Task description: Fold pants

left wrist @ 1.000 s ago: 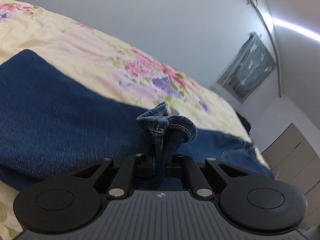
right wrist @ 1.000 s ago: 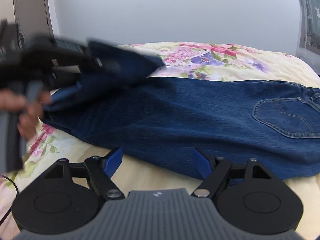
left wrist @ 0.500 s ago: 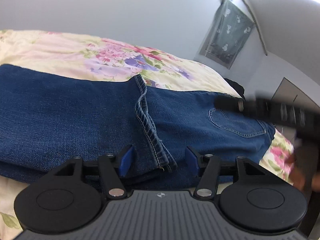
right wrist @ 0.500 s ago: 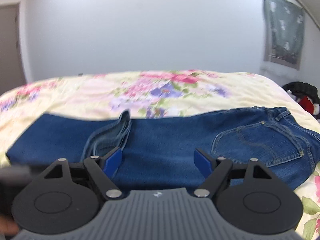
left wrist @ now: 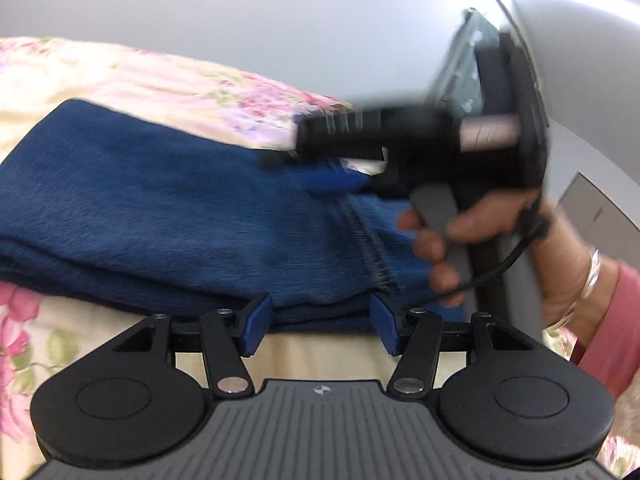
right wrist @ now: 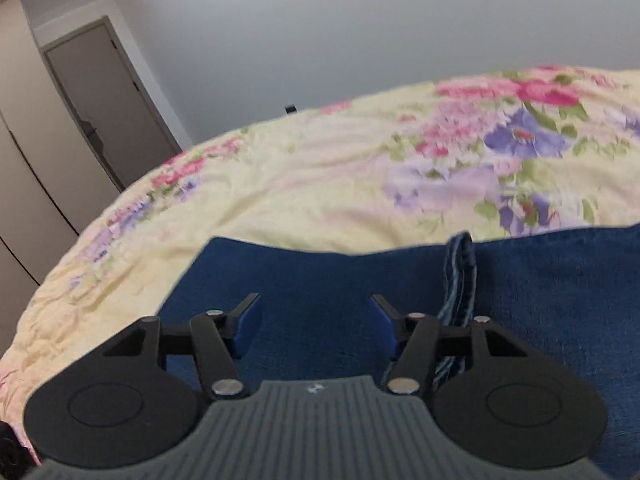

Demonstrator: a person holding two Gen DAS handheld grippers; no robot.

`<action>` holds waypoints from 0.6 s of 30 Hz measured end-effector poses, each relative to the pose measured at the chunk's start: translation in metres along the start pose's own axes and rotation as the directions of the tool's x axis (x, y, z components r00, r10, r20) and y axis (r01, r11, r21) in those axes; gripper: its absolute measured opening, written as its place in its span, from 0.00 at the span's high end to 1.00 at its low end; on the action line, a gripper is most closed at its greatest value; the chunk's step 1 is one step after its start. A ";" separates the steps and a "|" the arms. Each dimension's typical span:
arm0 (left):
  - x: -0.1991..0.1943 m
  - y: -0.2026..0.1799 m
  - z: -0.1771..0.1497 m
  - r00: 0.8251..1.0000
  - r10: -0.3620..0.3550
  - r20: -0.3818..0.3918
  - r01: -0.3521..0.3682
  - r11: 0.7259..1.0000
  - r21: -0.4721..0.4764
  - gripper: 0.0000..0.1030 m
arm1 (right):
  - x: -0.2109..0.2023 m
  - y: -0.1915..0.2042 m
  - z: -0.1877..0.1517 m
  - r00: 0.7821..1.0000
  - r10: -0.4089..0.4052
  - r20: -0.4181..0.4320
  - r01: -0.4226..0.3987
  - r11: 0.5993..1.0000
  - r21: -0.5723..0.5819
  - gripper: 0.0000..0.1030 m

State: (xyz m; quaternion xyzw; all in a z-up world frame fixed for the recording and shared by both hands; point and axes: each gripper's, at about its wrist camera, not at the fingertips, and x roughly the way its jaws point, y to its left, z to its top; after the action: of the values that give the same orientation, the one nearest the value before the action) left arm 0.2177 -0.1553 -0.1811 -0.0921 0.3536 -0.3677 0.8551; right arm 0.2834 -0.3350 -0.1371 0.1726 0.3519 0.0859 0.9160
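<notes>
1. A bed [right wrist: 320,184] with a cream bedspread printed in pink and purple flowers is filling most of both views, running from the near edge to the far wall [right wrist: 360,28]
2. A grey door [right wrist: 108,104] is showing at the far left in the right wrist view, next to tall pale cupboard panels [right wrist: 20,160]
3. The pants [left wrist: 168,216], dark blue denim, are lying flat on the bedspread, folded over so that a stitched hem edge [left wrist: 370,248] is lying across the top layer; in the right wrist view the same hem [right wrist: 460,280] is rising as a pale blue ridge just right of centre
4. The person's right hand [left wrist: 480,240], with a pink sleeve [left wrist: 612,320] and a silver bracelet [left wrist: 592,272] at the wrist, is gripping the handle of the right tool [left wrist: 336,180], which is blurred and hanging over the far part of the denim; its blue pads are looking wide apart in its own camera, with only flat cloth lying between them [right wrist: 316,328]
5. The left tool [left wrist: 320,320] is sitting at the near edge of the folded pants, its jaws spread wide with nothing gripped, the blue fingertips [left wrist: 256,324] lying just beside the thick folded edge
6. A thin black cable [left wrist: 492,268] is hanging from the right tool's handle below the hand
</notes>
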 end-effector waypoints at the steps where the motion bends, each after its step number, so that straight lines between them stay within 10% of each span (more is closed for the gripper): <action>1: 0.000 0.003 0.000 1.000 -0.003 -0.004 0.003 1.000 -0.012 0.37 | 0.009 -0.004 -0.003 0.998 -0.065 -0.007 0.065 0.998 -0.016 0.49; 7: -0.003 0.001 0.000 1.000 -0.014 0.010 0.014 1.000 -0.023 0.37 | 0.030 -0.042 -0.013 0.989 -0.142 -0.030 0.142 0.990 -0.001 0.70; 12: -0.005 -0.010 0.003 0.998 -0.044 0.038 0.042 0.998 0.041 0.37 | -0.026 -0.042 -0.023 0.990 -0.107 0.094 0.100 0.992 0.074 0.48; 18: 0.002 -0.024 0.004 0.999 -0.023 0.031 0.019 0.995 0.098 0.37 | -0.038 -0.051 -0.055 0.992 -0.126 0.009 0.125 0.990 0.071 0.47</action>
State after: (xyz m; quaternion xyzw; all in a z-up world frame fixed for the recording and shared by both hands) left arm 0.2077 -0.1741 -0.1695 -0.0597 0.3207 -0.3920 0.8602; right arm 0.2200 -0.3792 -0.1713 0.1829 0.3589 0.0146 0.9152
